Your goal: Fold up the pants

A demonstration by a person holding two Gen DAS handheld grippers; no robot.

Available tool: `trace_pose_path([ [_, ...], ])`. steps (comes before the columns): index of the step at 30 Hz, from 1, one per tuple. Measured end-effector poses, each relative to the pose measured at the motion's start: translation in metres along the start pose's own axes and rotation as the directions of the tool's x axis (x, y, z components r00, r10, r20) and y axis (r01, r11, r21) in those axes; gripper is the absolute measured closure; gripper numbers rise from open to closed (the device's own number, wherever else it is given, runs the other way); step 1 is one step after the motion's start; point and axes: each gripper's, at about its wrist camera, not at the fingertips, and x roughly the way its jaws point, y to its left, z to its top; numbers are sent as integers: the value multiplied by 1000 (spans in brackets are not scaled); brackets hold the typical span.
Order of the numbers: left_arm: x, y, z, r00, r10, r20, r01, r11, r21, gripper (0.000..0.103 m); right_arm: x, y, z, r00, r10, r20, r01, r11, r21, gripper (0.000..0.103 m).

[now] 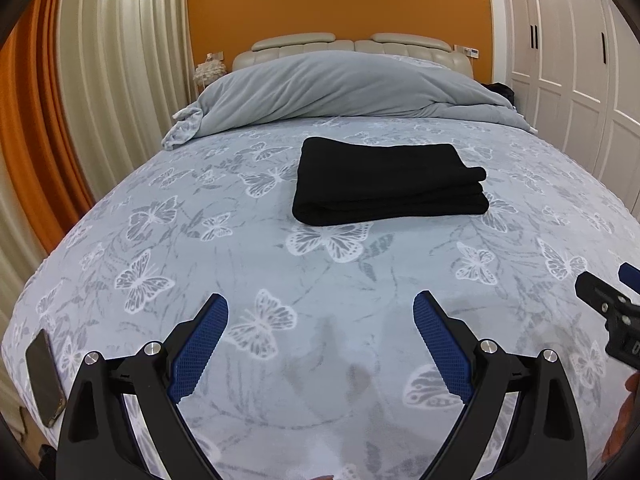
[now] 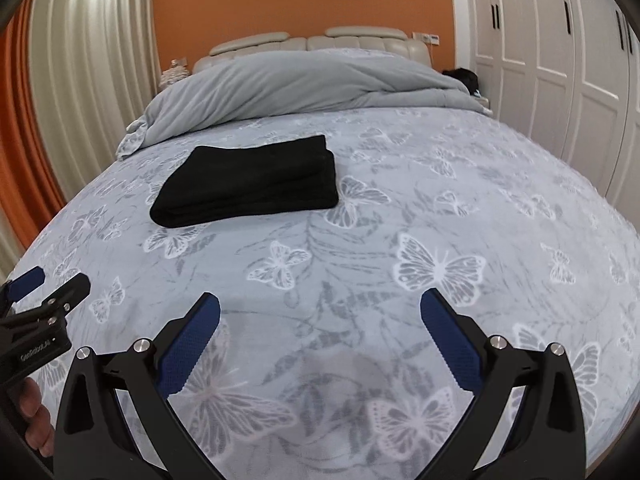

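Observation:
The black pants point(image 1: 384, 180) lie folded into a compact rectangle on the butterfly-print bed cover point(image 1: 280, 264), near the middle of the bed. They also show in the right wrist view point(image 2: 252, 182), left of centre. My left gripper point(image 1: 320, 308) is open and empty, hovering above the cover well short of the pants. My right gripper point(image 2: 320, 308) is open and empty too, to the right of the left one. The right gripper's tips show at the edge of the left wrist view point(image 1: 608, 284). The left gripper shows in the right wrist view point(image 2: 48, 284).
A rumpled grey duvet point(image 1: 340, 88) lies across the head of the bed below a beige headboard point(image 1: 352, 46). A phone point(image 1: 44, 380) lies at the bed's near left corner. Curtains point(image 1: 100, 60) hang on the left, white wardrobes point(image 1: 568, 52) stand on the right.

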Motion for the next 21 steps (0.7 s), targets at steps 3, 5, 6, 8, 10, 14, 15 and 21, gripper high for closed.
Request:
trace_pose_path([
  [3, 1, 2, -1, 1000, -16, -9, 16, 1000, -15, 11, -2, 1, -1, 1000, 7, 10, -8, 1000, 8, 5],
  [5, 1, 5, -1, 1000, -28, -14, 27, 999, -27, 11, -3, 2, -1, 1000, 8, 16, -9, 1000, 14, 5],
  [6, 2, 5, -1, 999, -34, -15, 34, 999, -30, 11, -4, 3, -1, 1000, 7, 19, -7, 1000, 15, 5],
  [8, 1, 6, -1, 999, -33, -14, 33, 999, -32, 11, -4, 4, -1, 1000, 3, 22, -3, 1000, 15, 5],
  [10, 0, 5, -1, 1000, -31, -5, 31, 999, -25, 11, -4, 5, -1, 1000, 2, 21, -3, 1000, 8, 5],
  [14, -2, 2, -2, 999, -37, 5, 38, 999, -15, 11, -5, 13, -3, 1000, -9, 21, 10, 1000, -27, 5],
  [15, -2, 1, -2, 999, -39, 8, 39, 999, -12, 11, -5, 15, -3, 1000, -9, 19, 10, 999, -34, 5],
  [21, -5, 0, -5, 999, -6, 38, 7, 1000, -27, 11, -3, 21, -6, 1000, -3, 10, 3, 999, -45, 5],
])
